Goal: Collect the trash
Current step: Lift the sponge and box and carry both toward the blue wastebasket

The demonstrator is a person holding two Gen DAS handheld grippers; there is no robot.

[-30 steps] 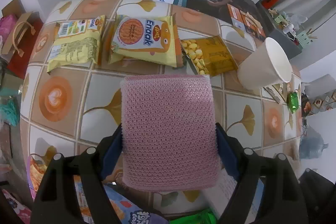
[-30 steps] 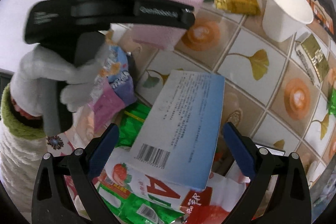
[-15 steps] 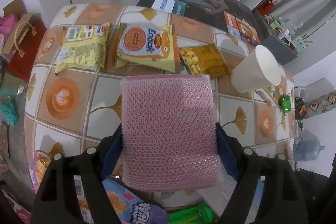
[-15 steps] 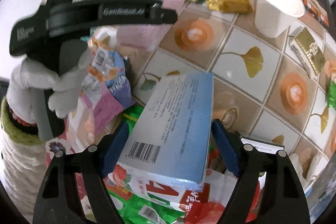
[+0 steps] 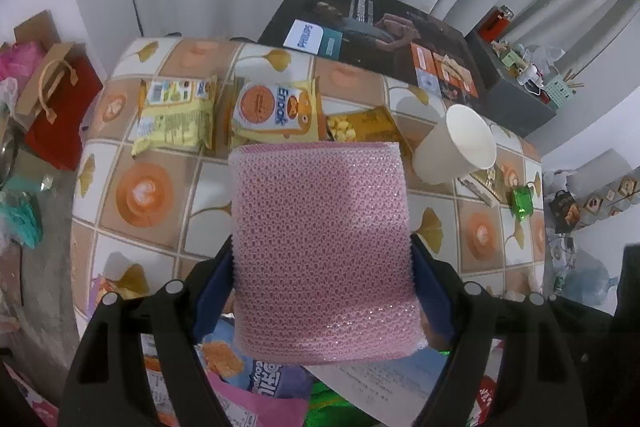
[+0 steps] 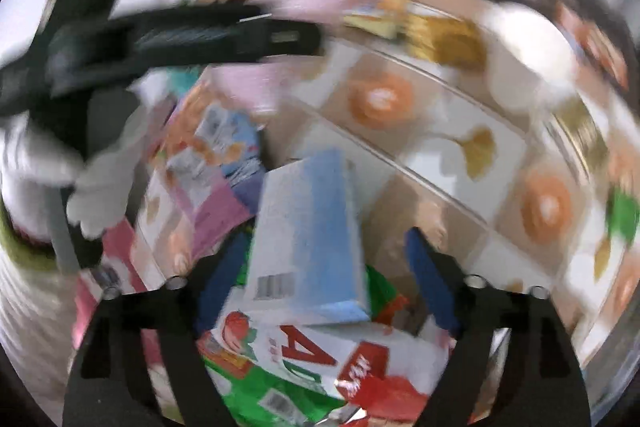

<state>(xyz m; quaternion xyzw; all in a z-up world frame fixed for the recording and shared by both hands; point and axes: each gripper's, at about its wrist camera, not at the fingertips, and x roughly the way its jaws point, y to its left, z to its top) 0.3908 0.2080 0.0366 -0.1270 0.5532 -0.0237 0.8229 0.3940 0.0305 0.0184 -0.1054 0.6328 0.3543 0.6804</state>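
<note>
My left gripper (image 5: 322, 259) is shut on a pink mesh sponge pad (image 5: 322, 239) and holds it above the tiled table (image 5: 160, 227). Beyond it lie a yellow snack bag (image 5: 176, 115), an Enaak snack bag (image 5: 276, 111), a gold snack packet (image 5: 360, 125) and a tipped white paper cup (image 5: 456, 151). In the blurred right wrist view, my right gripper (image 6: 324, 255) is open; a blue-white box (image 6: 308, 243) lies between its fingers, tilted, with a gap at the right finger (image 6: 424, 275). It rests on a heap of wrappers (image 6: 304, 367).
A green candy wrapper (image 5: 522, 201) lies at the table's right edge. A large dark box (image 5: 372, 35) leans behind the table. A red paper bag (image 5: 60, 111) stands on the floor at left. Wrappers (image 5: 256, 379) are heaped below the left gripper.
The left gripper rose and pulled back with the pink pad. The right gripper moved quickly and let go of the blue-white box, which now sits tilted on the heap.
</note>
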